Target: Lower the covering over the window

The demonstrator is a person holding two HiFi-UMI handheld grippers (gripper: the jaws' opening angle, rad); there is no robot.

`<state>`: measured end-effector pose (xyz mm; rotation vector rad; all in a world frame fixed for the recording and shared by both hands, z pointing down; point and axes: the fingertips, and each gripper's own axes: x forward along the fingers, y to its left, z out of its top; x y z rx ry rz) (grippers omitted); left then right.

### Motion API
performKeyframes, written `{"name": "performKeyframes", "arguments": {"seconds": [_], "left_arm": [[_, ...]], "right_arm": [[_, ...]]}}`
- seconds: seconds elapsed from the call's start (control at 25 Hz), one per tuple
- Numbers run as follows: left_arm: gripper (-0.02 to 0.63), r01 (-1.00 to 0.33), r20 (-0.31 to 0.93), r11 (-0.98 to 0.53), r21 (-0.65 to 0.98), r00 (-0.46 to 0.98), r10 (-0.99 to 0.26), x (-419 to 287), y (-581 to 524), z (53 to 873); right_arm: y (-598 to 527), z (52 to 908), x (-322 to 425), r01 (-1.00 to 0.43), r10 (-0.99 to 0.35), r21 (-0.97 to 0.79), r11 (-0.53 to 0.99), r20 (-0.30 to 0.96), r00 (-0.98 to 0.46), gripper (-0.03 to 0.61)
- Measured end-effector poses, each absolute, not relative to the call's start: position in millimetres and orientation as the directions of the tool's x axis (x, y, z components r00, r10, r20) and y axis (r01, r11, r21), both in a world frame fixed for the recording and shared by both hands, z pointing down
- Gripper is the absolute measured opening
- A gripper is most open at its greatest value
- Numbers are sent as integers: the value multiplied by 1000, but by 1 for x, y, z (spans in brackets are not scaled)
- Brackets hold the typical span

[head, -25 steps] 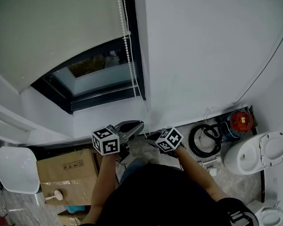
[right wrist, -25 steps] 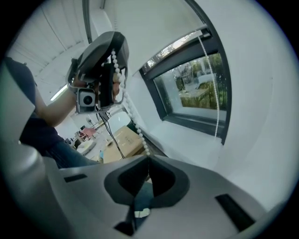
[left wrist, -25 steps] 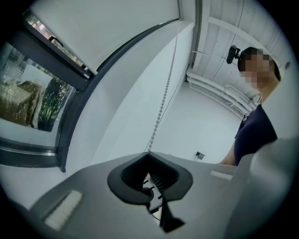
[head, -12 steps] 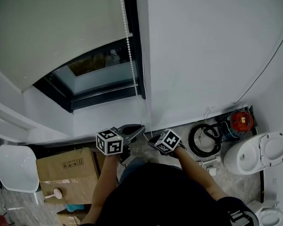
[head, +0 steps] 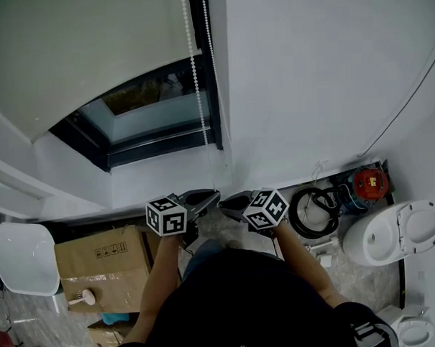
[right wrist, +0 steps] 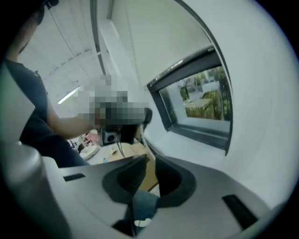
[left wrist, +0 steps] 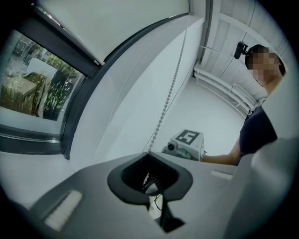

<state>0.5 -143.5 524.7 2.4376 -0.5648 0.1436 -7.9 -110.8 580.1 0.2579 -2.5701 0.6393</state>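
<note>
Head view: an off-white fabric roller blind [head: 75, 53] covers the upper part of the dark-framed window [head: 153, 111]. Its white beaded pull chain [head: 197, 76] hangs along the window's right edge. The left gripper [head: 213, 197] and right gripper [head: 228, 201] sit side by side below the window's lower right corner. Left gripper view: jaws pressed together, pinching the chain. Right gripper view: jaws spread and empty.

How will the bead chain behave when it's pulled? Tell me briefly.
The chain is probably floppy and light: a thin string of small beads, hanging from above. It likely only goes straight under tension, as where the left gripper is shut on it. The beads should limit slipping.
</note>
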Motion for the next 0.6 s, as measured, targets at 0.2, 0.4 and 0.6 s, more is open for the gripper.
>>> {"name": "performKeyframes", "arguments": {"seconds": [0.2,0.4,0.6], "left_arm": [[11,-420,226,-706,571,907,-356,-2,-145,525],[11,-449,335,-699,556,891,-306,0,-131,554],[11,-445,388,-672,591,888,-247,8,-111,586]], "right_arm": [[-125,522,-6,-271,-122,-266,925,469,-875,42],[-130,480,-5,-247,-151,-180,952,426,-892,75],[-141,424,-4,-248,-199,-199,948,234,-952,75]]}}
